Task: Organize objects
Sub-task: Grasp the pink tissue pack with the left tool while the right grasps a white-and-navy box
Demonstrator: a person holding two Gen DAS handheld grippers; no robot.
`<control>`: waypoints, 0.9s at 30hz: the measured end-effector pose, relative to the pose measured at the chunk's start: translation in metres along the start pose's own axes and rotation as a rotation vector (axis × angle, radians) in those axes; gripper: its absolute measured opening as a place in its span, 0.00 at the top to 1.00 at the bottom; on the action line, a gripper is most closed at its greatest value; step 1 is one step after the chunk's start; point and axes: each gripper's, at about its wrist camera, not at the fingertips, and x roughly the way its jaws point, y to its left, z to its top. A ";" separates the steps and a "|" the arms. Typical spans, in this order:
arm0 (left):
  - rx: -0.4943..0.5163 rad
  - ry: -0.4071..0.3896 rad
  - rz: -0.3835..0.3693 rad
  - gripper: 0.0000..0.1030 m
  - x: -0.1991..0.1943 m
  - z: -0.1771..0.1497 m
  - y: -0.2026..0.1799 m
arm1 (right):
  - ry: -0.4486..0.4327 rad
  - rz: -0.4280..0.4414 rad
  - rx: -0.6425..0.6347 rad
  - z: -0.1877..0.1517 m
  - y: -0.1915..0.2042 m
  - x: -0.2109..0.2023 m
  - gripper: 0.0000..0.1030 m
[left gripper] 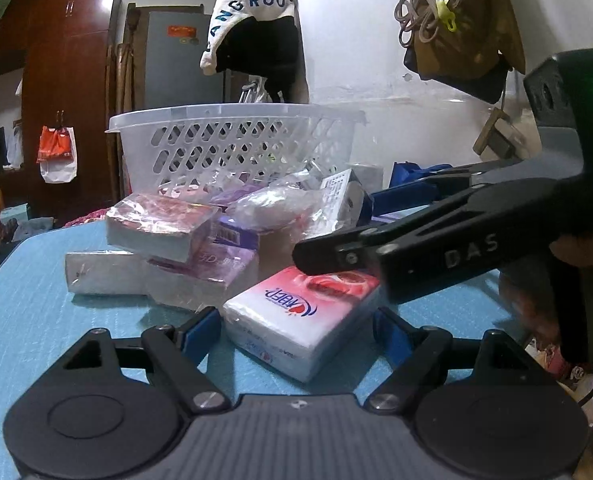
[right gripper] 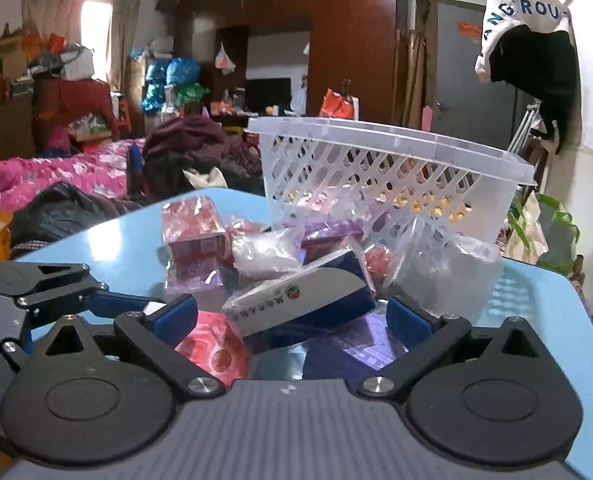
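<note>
Both claws sit low over the table (left gripper: 36,300), angled slightly down. The left claw (left gripper: 296,328) has its blue pads spread wide apart. The right claw (right gripper: 292,312) is spread wide too, reaching in from the right and crossing just ahead of the left one.
</note>
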 end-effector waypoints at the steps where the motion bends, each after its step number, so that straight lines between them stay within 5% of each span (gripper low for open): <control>1: 0.002 0.000 0.001 0.16 0.001 0.000 -0.001 | 0.007 -0.008 -0.002 0.000 -0.002 0.001 0.03; 7: 0.018 -0.009 -0.003 0.16 0.002 -0.001 0.000 | 0.013 -0.039 -0.031 0.004 0.006 0.006 0.10; 9: 0.007 -0.013 -0.014 0.16 0.001 -0.002 0.003 | 0.005 -0.046 -0.037 0.003 0.007 0.005 0.22; 13: 0.006 -0.028 -0.015 0.26 0.000 -0.002 0.002 | -0.048 0.007 0.007 -0.002 -0.002 -0.003 0.22; 21: 0.023 -0.132 -0.020 0.27 -0.024 -0.003 0.001 | -0.241 0.058 0.080 -0.013 -0.016 -0.025 0.22; 27: -0.019 -0.206 -0.007 0.27 -0.041 0.003 0.014 | -0.295 0.035 0.107 -0.010 -0.019 -0.026 0.22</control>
